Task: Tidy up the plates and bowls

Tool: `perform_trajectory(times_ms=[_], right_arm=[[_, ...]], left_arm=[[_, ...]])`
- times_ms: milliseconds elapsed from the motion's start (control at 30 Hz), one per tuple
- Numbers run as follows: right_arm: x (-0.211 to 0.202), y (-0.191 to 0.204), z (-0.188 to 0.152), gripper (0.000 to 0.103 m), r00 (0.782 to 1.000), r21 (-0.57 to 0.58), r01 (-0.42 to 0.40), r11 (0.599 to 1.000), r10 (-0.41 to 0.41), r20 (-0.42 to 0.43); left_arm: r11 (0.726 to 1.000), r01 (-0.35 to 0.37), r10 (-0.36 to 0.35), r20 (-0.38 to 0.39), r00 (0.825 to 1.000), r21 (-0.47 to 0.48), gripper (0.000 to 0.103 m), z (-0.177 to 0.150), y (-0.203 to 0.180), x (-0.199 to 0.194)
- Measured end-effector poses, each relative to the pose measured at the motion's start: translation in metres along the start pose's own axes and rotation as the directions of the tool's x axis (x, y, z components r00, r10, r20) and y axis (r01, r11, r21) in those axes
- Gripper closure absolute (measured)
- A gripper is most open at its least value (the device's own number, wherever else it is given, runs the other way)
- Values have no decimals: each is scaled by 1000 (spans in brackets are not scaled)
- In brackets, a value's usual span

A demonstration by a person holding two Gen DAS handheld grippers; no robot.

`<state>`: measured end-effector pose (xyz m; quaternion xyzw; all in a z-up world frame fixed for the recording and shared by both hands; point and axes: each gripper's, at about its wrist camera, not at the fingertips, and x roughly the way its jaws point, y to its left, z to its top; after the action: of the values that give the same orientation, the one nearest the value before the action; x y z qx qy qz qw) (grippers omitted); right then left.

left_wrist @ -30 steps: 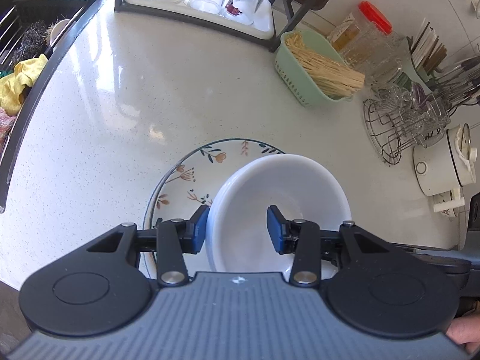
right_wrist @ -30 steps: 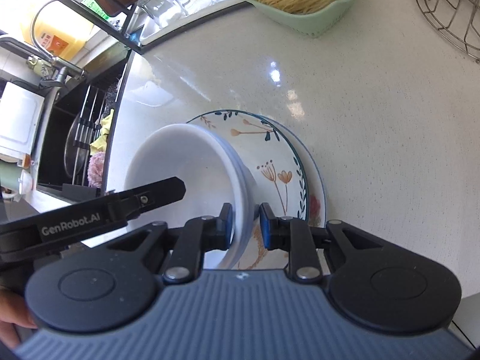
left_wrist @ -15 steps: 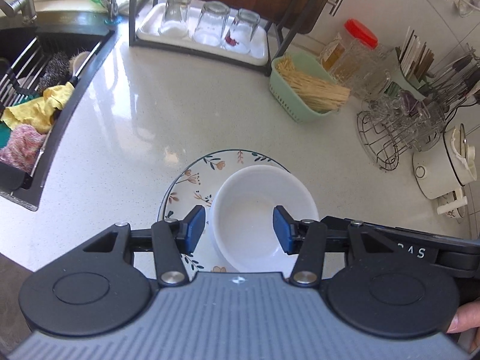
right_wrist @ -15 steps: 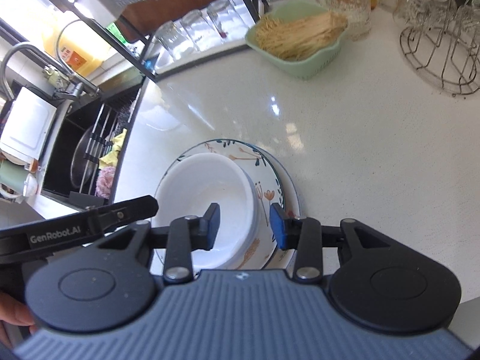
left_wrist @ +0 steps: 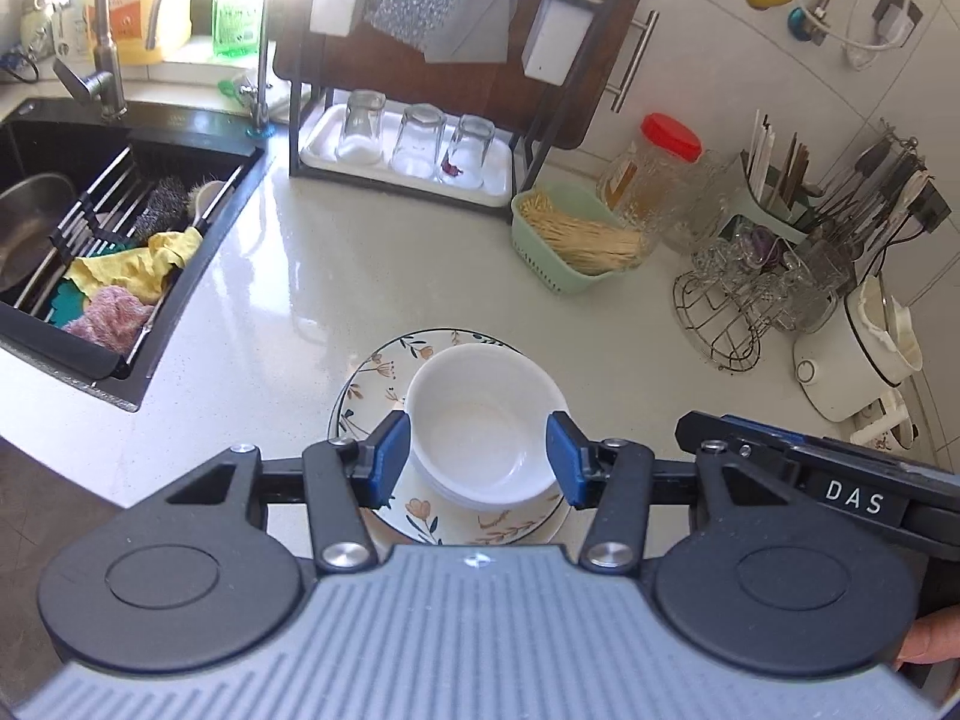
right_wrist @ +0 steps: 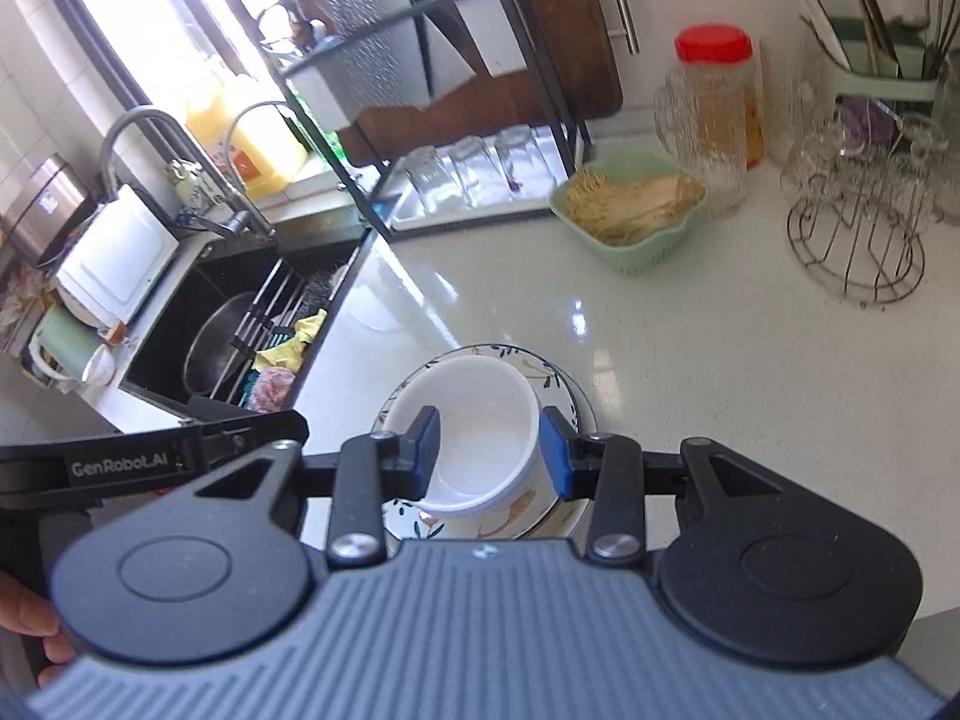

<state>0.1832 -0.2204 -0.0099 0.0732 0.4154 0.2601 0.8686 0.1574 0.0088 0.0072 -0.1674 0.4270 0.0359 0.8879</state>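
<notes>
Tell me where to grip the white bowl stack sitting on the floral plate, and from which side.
Pinch the rim of the white bowl stack, one finger inside and one outside. Its body looks too wide for the open left gripper to span. Come from above on the near side, where the wall stands free above the floral plate; this also probably keeps clear of the right gripper.

At my ten o'clock the black sink (left_wrist: 180, 138) holds a yellow cloth (left_wrist: 141, 264) and a pink one (left_wrist: 108, 319). At twelve, three upturned glasses (left_wrist: 414, 141) on a white tray — a green basket (left_wrist: 567, 279) at one, a red-lidded jar (left_wrist: 654, 171) behind it.
</notes>
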Motion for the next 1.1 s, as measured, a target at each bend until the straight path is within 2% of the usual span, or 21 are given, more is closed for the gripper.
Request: perform_trajectory(times_ms=[133, 200, 233, 300, 333, 700, 1100], right_arm=[[-22, 4, -12, 63, 999, -35, 11, 999, -9, 44], [-33, 4, -19, 63, 998, -41, 14, 999, -11, 66], [-39, 3, -24, 59, 996, -45, 2, 999, 2, 84], [-49, 1, -34, 18, 993, -46, -3, 999, 8, 118], [-53, 0, -38, 12, 991, -45, -3, 999, 9, 135], [-90, 15, -71, 11, 969, -83, 69, 994, -47, 243], [-106, 53, -96, 11, 938, -14, 149, 989, -137, 318]], left_arm=[[1000, -12, 12, 37, 999, 4, 43, -20, -8, -26], [1000, -22, 21, 59, 998, 18, 33, -29, -12, -38], [999, -33, 30, 78, 996, 35, 29, -34, -15, -44], [996, -72, 65, 117, 991, 53, 13, -45, -19, -56], [995, -85, 77, 128, 989, 58, 11, -50, -20, -61], [989, -105, 90, 143, 986, 100, 4, -89, -19, -97], [987, -52, 34, 119, 992, 150, 4, -86, 11, -106]])
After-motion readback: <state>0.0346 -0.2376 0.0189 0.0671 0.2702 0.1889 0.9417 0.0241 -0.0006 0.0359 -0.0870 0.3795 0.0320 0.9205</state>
